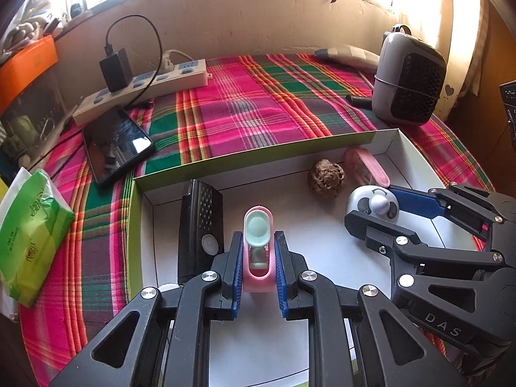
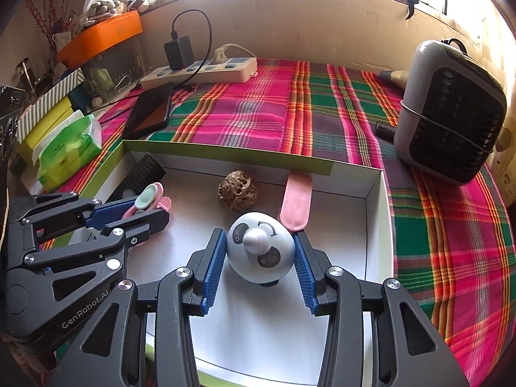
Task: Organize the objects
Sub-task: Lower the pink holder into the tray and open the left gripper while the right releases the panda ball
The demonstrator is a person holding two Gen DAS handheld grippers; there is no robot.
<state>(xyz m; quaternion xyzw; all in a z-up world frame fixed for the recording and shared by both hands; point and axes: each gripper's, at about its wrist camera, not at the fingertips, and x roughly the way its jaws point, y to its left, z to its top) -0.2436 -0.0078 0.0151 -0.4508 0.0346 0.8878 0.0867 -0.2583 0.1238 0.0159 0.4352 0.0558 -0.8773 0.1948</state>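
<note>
A white shallow box [image 1: 400,148] [image 2: 375,193] lies on the plaid cloth. My left gripper [image 1: 258,245] is shut on a pink clip with a mint pad [image 1: 258,235] [image 2: 149,197] inside the box. My right gripper [image 2: 259,242] [image 1: 377,208] is closed around a white panda-faced dome [image 2: 261,251] [image 1: 374,204] that rests on the box floor. Also in the box are a black remote-like device [image 1: 200,225] [image 2: 142,174], a brown wrinkled nut [image 1: 326,178] [image 2: 238,190] and a pink flat case [image 1: 367,164] [image 2: 296,200].
On the cloth stand a grey heater [image 1: 408,80] [image 2: 451,109] at right, a power strip with charger [image 1: 142,87] [image 2: 200,71] at the back and a phone [image 1: 116,145] [image 2: 150,113]. A green tissue pack [image 1: 29,235] [image 2: 69,151] lies at left.
</note>
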